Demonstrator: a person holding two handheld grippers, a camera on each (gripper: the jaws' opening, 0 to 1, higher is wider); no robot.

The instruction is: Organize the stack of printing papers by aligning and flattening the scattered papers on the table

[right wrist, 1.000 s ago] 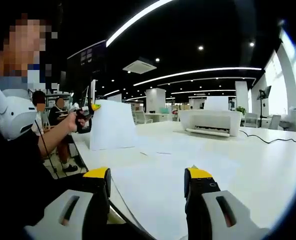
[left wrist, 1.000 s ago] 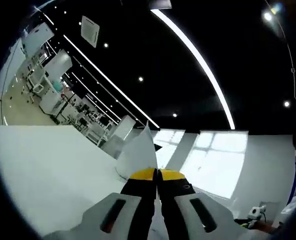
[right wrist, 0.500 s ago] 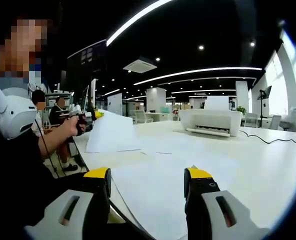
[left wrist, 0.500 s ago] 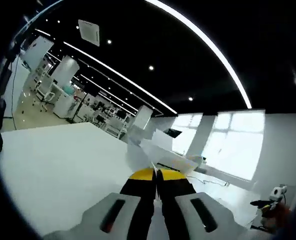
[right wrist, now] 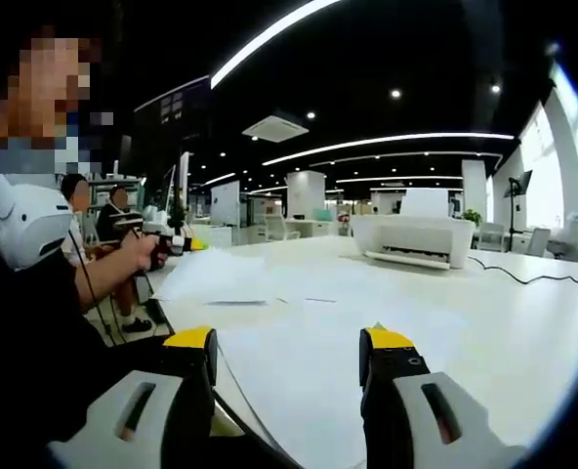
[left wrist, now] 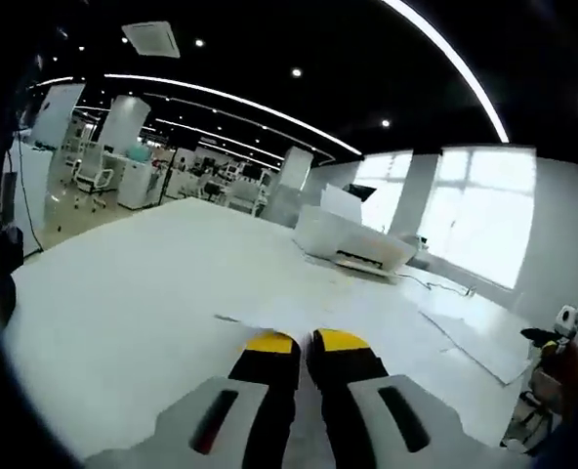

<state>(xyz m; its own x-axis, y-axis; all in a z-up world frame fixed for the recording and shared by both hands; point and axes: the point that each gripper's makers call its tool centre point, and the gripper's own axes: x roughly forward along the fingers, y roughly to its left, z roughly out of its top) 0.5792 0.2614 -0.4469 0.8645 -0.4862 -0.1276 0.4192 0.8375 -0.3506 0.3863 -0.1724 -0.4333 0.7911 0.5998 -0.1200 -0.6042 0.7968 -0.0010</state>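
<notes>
White printing sheets (left wrist: 367, 313) lie flat on the white table (left wrist: 123, 303), just ahead of my left gripper (left wrist: 306, 340). Its yellow-tipped jaws stand a narrow gap apart, and I see nothing between them. In the right gripper view the same sheets (right wrist: 216, 278) rest low on the table with a slight curl. There a hand holds the left gripper (right wrist: 177, 241) at their left corner. My right gripper (right wrist: 289, 347) is open wide, low over more loose sheets (right wrist: 318, 322) near the table's edge, and touches none of them.
A white printer (right wrist: 411, 239) stands further back on the table, also seen as the printer (left wrist: 352, 244), with a dark cable (right wrist: 533, 274) trailing to its right. More sheets (left wrist: 474, 337) lie near the table's right edge. People sit at desks (right wrist: 113, 210) beyond the left side.
The sheets that stood upright in the left gripper have come down flat on the table. The left jaws have parted slightly. The right gripper has not moved.
</notes>
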